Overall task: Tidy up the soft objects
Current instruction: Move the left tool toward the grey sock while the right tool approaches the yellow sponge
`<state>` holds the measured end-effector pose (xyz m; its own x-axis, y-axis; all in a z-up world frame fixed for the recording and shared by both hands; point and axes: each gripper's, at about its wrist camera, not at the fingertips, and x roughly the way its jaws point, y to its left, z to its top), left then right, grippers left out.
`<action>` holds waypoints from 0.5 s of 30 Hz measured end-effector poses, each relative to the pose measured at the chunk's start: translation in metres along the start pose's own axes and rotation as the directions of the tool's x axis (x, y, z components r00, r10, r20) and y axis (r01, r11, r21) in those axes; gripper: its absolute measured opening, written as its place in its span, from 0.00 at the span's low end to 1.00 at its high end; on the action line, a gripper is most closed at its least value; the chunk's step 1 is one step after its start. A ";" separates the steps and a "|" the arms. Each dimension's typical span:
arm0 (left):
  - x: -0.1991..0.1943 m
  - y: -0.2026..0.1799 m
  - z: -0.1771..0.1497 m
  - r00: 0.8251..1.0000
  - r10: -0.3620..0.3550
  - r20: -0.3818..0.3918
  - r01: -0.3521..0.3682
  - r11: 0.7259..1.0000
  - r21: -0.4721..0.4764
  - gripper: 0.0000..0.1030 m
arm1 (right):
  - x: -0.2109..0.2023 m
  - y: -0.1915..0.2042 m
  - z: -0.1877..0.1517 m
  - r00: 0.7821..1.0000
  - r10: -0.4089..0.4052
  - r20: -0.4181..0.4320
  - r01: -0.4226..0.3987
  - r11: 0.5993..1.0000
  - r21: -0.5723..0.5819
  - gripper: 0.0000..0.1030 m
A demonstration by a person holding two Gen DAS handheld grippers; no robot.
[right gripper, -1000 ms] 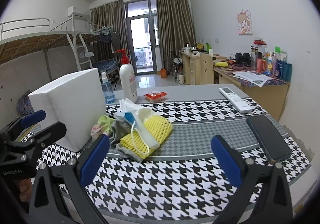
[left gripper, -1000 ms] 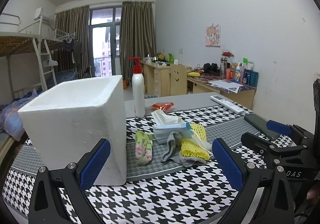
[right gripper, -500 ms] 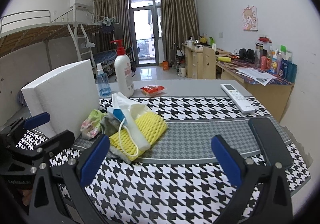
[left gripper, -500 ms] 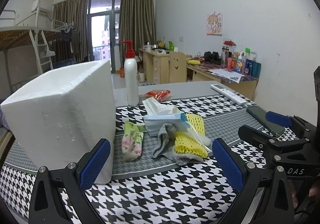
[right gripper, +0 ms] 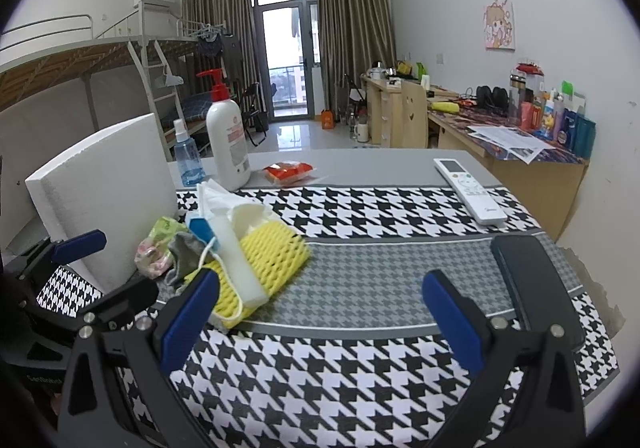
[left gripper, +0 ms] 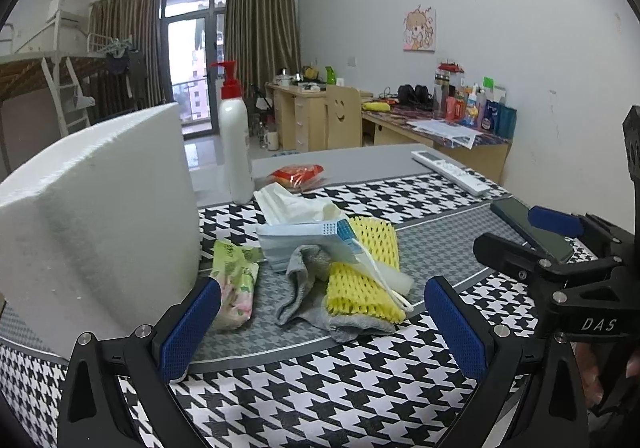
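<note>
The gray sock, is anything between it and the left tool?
Nothing visible stands between them. The left tool is open, with bare cloth up to the gray sock. A face mask and yellow foam net lie partly over the sock.

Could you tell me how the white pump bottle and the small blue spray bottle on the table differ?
The white pump bottle is opaque white with a red pump head; the blue spray bottle is clear blue with a pale spray cap. The pump bottle is far taller and wider than the spray bottle. Both stand upright, side by side on the grey table, behind the pile of soft things.
</note>
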<state>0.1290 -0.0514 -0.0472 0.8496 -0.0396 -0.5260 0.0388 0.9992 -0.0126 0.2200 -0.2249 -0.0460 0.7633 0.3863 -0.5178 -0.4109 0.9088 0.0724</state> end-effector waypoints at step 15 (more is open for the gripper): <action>0.027 0.004 0.001 0.996 0.066 -0.066 -0.066 0.998 0.000 0.95 | 0.033 -0.001 0.014 0.988 0.104 -0.118 -0.116 0.988 -0.099 0.79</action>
<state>0.1525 -0.0487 -0.0610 0.8137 0.0272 -0.5806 -0.0177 0.9996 0.0221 0.2523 -0.2106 -0.0506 0.6525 0.4576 -0.6040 -0.5437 0.8379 0.0474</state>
